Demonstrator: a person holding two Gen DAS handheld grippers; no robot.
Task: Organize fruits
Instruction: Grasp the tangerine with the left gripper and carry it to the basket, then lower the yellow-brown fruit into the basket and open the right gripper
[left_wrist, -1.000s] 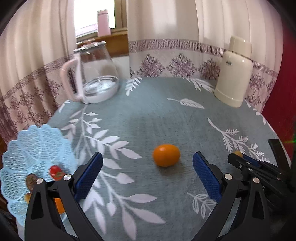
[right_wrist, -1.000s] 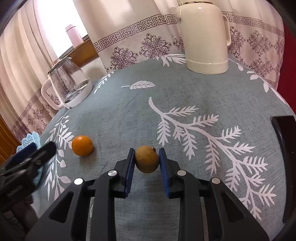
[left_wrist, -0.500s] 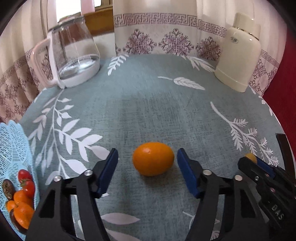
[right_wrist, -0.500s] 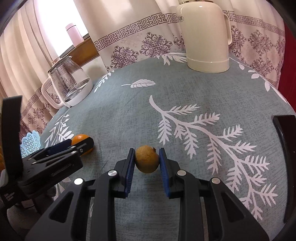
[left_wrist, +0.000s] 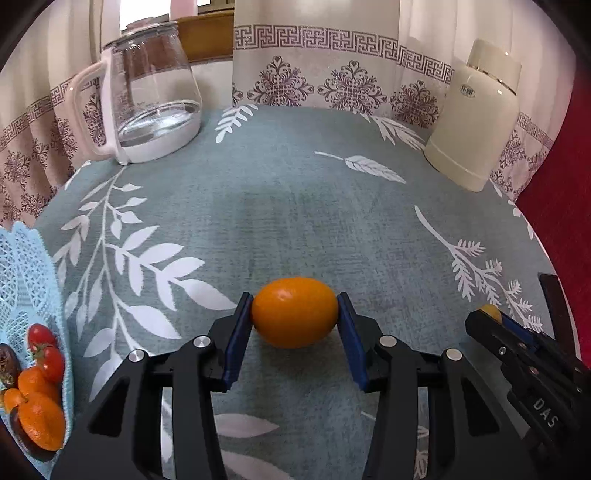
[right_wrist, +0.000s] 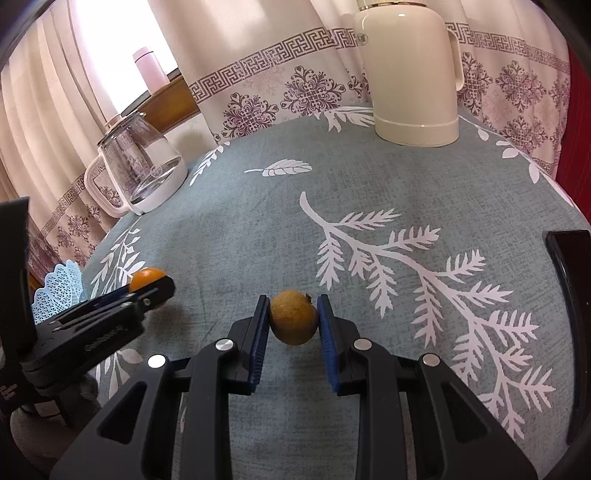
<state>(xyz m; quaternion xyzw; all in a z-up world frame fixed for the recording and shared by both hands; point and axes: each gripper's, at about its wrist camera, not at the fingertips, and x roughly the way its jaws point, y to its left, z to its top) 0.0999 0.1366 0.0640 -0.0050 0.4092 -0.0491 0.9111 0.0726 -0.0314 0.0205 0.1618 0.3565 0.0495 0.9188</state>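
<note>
Now orange (left_wrist: 294, 312) pinched in left tool (left_wrist: 294, 321) — brown fruit (right_wrist: 293, 322) in right tool (right_wrist: 293, 325).

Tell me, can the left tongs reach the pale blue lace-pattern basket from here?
Probably yes. The left tongs, shut on the smooth orange fruit, have only bare tablecloth between them and the pale blue lace-pattern basket at their left.
</note>
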